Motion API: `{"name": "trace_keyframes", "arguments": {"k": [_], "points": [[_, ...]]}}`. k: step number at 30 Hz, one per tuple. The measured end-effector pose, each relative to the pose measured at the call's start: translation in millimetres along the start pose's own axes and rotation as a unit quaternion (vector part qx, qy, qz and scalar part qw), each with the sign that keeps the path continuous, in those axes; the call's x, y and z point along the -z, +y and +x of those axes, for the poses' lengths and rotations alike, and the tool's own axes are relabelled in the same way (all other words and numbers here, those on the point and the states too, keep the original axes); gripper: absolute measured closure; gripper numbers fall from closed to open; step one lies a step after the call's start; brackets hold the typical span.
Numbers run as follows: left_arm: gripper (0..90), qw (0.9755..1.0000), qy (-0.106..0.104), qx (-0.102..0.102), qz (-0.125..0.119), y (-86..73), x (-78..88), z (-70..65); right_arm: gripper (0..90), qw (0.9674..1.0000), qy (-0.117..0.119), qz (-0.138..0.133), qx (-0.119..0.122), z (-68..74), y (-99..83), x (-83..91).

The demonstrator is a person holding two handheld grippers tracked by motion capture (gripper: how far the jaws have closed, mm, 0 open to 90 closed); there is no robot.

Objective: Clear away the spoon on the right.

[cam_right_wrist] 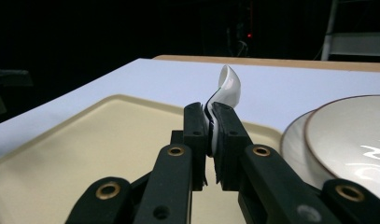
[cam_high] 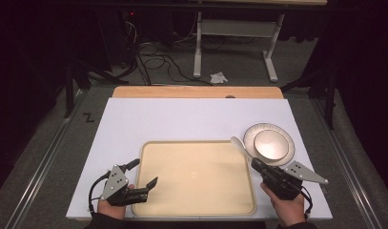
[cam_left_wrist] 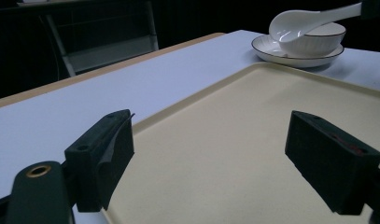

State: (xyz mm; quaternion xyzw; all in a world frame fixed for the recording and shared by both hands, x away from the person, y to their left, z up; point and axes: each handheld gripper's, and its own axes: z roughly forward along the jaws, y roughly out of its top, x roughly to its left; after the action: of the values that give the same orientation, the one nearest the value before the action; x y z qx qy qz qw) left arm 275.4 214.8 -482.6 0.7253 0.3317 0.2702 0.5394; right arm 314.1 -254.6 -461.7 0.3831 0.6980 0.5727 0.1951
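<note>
One white ceramic spoon [cam_high: 237,142], one white ceramic bowl [cam_high: 270,144], one round white plate [cam_high: 249,134], one cream plastic tray [cam_high: 196,179], and two black claws: left claw [cam_high: 142,179], right claw [cam_high: 254,163].

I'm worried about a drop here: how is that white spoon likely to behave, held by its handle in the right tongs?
The spoon looks glazed and glossy, so it may slip between the pads of the right tongs. It seems rigid ceramic, probably brittle if dropped onto the tray. With the bowl end hanging well beyond the grip, it could pivot downward.
</note>
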Motion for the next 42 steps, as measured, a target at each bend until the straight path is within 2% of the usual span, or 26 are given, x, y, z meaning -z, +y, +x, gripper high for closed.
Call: {"name": "trace_keyframes", "arguments": {"k": [12,22,28,42], "points": [[15.9,1.0,-0.004,0.002,0.001,0.4,0.3,0.8,86.9,0.999,0.032,0.028,0.015,19.7,-7.1,-24.1],[15.9,1.0,-0.004,-0.001,0.002,0.6,0.8,0.9,86.8,0.995,0.062,0.071,0.034,39.1,-17.4,-41.1],[15.9,1.0,-0.004,-0.004,0.003,0.7,1.3,0.6,86.8,0.9926,0.068,0.092,0.041,41.3,-23.9,-45.6],[15.9,1.0,-0.004,-0.004,0.003,0.6,1.6,0.9,86.6,0.99,0.067,0.12,0.033,34.0,-32.5,-45.8]]}}
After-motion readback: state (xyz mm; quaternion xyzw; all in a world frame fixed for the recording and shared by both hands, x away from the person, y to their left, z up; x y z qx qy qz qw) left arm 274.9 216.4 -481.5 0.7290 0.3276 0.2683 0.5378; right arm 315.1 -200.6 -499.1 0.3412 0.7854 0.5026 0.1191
